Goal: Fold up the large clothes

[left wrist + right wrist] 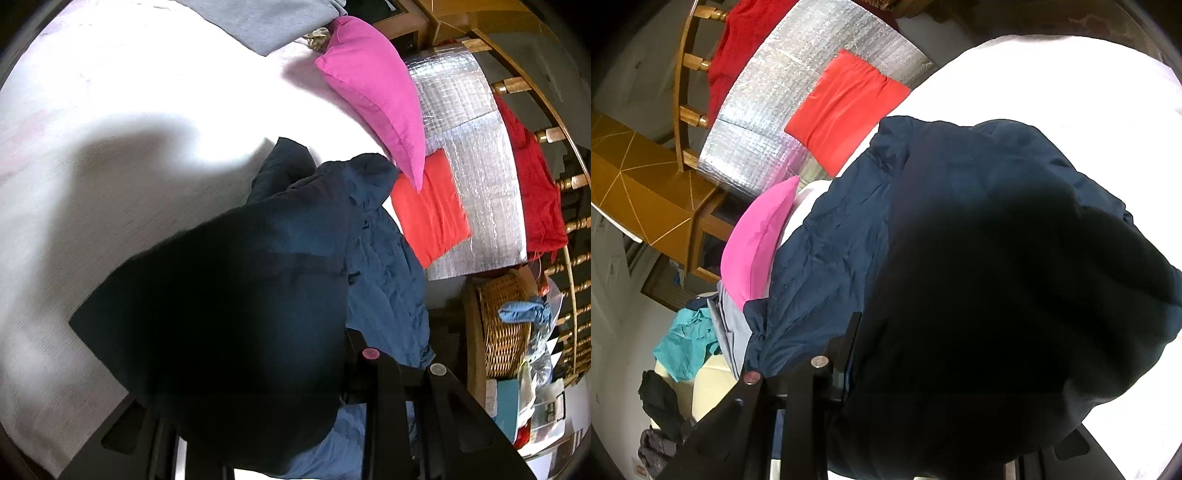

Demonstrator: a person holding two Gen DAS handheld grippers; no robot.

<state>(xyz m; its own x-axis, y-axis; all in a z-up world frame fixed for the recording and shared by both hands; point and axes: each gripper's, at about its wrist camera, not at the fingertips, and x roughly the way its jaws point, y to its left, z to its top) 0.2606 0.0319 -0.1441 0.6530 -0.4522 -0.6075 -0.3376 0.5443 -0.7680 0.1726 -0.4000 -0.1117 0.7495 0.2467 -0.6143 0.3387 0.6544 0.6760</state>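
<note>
A dark navy jacket [229, 295] fills the lower middle of the left wrist view, bunched and lifted close to the lens so that its near part is a black blur. It drapes over the left gripper [295, 424], whose black frame shows at the bottom edge; the jaws are drawn in narrow with the fabric gathered between them, though the pads themselves are hidden under the cloth. The rest of the jacket trails away toward the right edge of a white bed [92, 166]. Beyond it, along that edge, a pink pillow [373, 88] leans over an orange-red cushion [428, 218], both against a silver quilted sheet [476, 177]. A wicker basket [502, 325] stands off the bed at the far right. In the right wrist view the same jacket [960, 258] covers most of the frame, hanging over the right gripper [923, 424]; its jaws are likewise nearly closed with navy cloth pinched in them, the pads out of sight. The pink pillow [757, 243] and the orange-red cushion [846, 110] lie left of the jacket.
</note>
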